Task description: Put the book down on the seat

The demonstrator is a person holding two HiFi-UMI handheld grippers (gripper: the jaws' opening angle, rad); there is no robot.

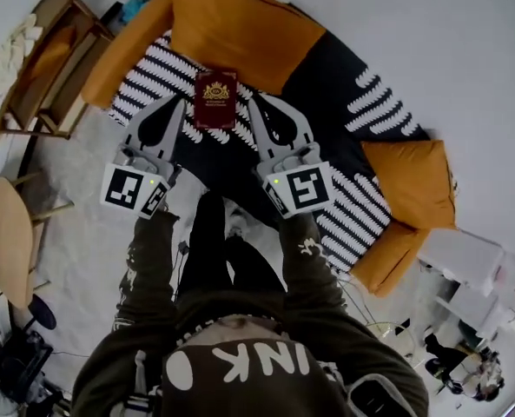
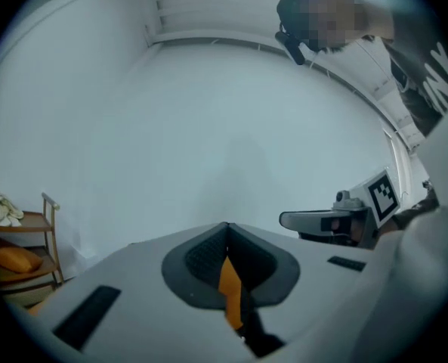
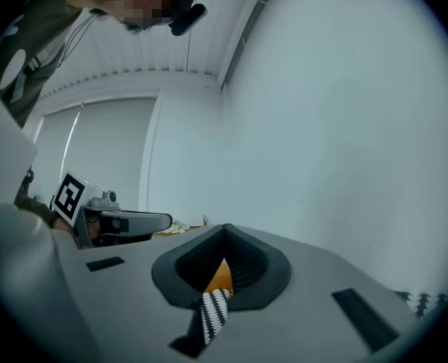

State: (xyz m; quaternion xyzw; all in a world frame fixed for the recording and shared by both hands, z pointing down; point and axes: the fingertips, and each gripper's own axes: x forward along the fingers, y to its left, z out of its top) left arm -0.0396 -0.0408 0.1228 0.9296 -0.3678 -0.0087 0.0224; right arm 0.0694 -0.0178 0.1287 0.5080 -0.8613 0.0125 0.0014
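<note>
- The seat (image 1: pixel 148 81) is black with white stripes.
- A big orange cushion (image 1: pixel 240 29) lies along the back of the seat. A smaller orange cushion (image 1: pixel 409 181) sits at the right end.
- A person (image 1: pixel 240 337) in a dark top stands in front of the seat. Both arms reach forward, with one gripper in each hand.
- A wooden shelf (image 1: pixel 49 59) stands to the left of the seat. A round wooden table (image 1: pixel 9 237) is nearer the person, also on the left.
- The left gripper (image 1: pixel 183 104) has its jaws pressed tight together. It holds nothing.
- The right gripper (image 1: pixel 253 104) is closed the same way. It too holds nothing.
- The two grippers are side by side, a little apart, and both point at a white wall.
- The book (image 1: pixel 215 98) is dark red with a gold mark on its cover. It rests on the seat with the cover showing, right by the front edge of the big cushion. From the head view it shows between the two gripper tips. Neither gripper holds it.
</note>
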